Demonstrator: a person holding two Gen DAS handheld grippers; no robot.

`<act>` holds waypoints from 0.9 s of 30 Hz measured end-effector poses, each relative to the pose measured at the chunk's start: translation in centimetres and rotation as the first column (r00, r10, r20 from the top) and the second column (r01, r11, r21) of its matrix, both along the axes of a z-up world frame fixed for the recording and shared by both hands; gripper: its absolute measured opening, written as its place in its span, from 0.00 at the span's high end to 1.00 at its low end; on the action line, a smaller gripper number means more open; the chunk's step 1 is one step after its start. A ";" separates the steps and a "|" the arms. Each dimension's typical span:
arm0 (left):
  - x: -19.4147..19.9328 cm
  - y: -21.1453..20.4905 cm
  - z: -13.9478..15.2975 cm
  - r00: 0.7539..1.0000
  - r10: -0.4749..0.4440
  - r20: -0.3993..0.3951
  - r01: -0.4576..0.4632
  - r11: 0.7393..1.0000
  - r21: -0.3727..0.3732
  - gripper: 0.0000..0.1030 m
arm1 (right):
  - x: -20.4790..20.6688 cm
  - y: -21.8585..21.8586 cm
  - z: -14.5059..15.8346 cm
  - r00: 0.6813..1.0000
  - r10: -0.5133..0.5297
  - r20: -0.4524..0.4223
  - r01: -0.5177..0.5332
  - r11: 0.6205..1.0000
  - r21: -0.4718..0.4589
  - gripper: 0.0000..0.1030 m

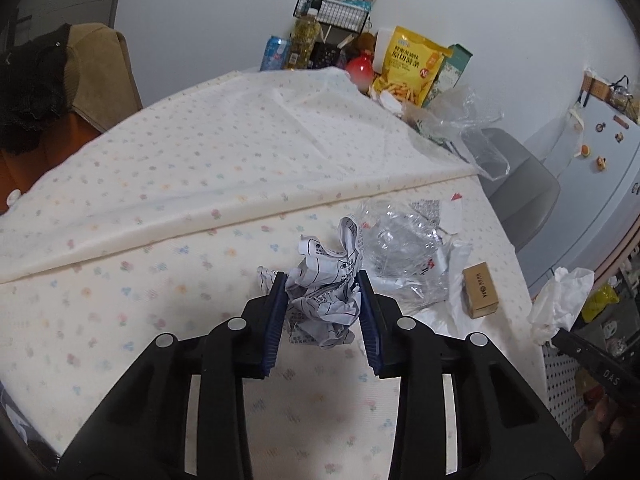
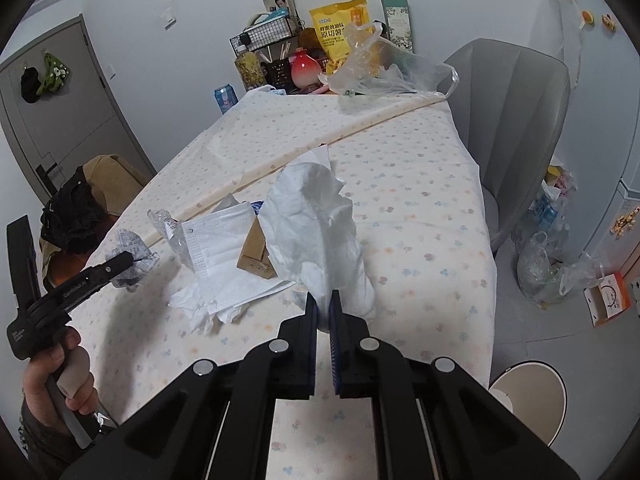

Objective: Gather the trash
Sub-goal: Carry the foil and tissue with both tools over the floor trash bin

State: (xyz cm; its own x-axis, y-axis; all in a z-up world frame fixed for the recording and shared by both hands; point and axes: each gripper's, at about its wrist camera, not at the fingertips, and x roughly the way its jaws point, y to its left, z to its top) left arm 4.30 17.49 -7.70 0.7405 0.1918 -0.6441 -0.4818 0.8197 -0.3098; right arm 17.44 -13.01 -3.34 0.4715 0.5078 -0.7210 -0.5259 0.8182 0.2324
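My left gripper (image 1: 321,280) is shut on a crumpled printed paper ball (image 1: 324,288) just above the flowered tablecloth (image 1: 160,280); it also shows in the right wrist view (image 2: 134,258). My right gripper (image 2: 324,300) is shut on a white crumpled tissue (image 2: 316,224), held above the table; the tissue also shows at the left wrist view's right edge (image 1: 560,300). On the table lie a crushed clear plastic wrapper (image 1: 404,248), a small brown cardboard box (image 1: 480,290), and a white face mask (image 2: 224,256).
A white round bin (image 2: 528,396) stands on the floor at the table's right front. A grey chair (image 2: 516,120) and bags of trash (image 2: 548,256) are on the right. Snack bags, bottles and a wire basket (image 2: 268,36) crowd the table's far end.
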 end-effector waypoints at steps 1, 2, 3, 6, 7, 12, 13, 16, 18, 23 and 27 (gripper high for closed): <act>-0.4 -0.2 0.4 1.000 0.005 0.008 -0.005 1.000 0.003 0.67 | -0.2 -0.2 0.2 1.000 -0.002 0.003 0.002 1.000 0.004 0.94; -0.8 -0.3 0.7 1.000 0.010 0.015 -0.010 1.000 0.008 0.67 | -0.4 -0.5 0.4 1.000 -0.005 0.006 0.005 1.000 0.009 0.94; -1.2 -0.5 1.1 1.000 0.016 0.025 -0.017 1.000 0.012 0.67 | -0.6 -0.8 0.6 1.000 -0.008 0.008 0.008 1.000 0.013 0.94; -1.9 -1.3 2.0 0.999 0.011 0.042 -0.012 1.000 0.015 0.67 | -1.1 -1.8 1.0 1.000 -0.020 0.015 0.020 1.000 0.024 0.94; -1.9 -1.5 2.2 0.999 0.003 0.044 -0.004 1.000 0.019 0.67 | -1.2 -2.2 1.1 1.000 -0.026 0.016 0.025 0.999 0.027 0.94; -2.1 -4.0 3.2 0.997 -0.050 0.056 0.047 0.998 0.045 0.67 | -1.8 -4.5 1.2 0.998 -0.061 0.014 0.060 0.998 0.033 0.94; -2.0 -4.4 3.4 0.996 -0.061 0.058 0.059 0.997 0.047 0.67 | -1.9 -5.0 1.4 0.997 -0.069 0.014 0.069 0.997 0.036 0.94; -1.5 -6.2 3.9 0.993 -0.100 0.065 0.096 0.994 0.056 0.67 | -2.1 -6.7 1.8 0.995 -0.102 0.020 0.101 0.994 0.046 0.94; -1.2 -7.0 4.1 0.990 -0.122 0.068 0.118 0.991 0.061 0.67 | -2.2 -7.9 2.1 0.992 -0.123 0.025 0.122 0.991 0.052 0.94; 0.3 -9.8 4.5 0.980 -0.186 0.071 0.181 0.981 0.072 0.67 | -2.5 -11.3 2.5 0.983 -0.182 0.033 0.180 0.981 0.068 0.94; 1.7 -12.1 4.8 0.969 -0.237 0.067 0.231 0.969 0.084 0.67 | -2.4 -14.2 2.2 0.972 -0.235 0.027 0.233 0.970 0.076 0.94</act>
State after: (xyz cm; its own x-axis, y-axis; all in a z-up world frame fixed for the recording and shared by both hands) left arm 5.99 5.41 -2.93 0.8167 0.0531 -0.5745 -0.2515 0.9290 -0.2716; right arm 15.07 -27.16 -1.09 0.6078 0.4303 -0.6674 -0.3309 0.9012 0.2797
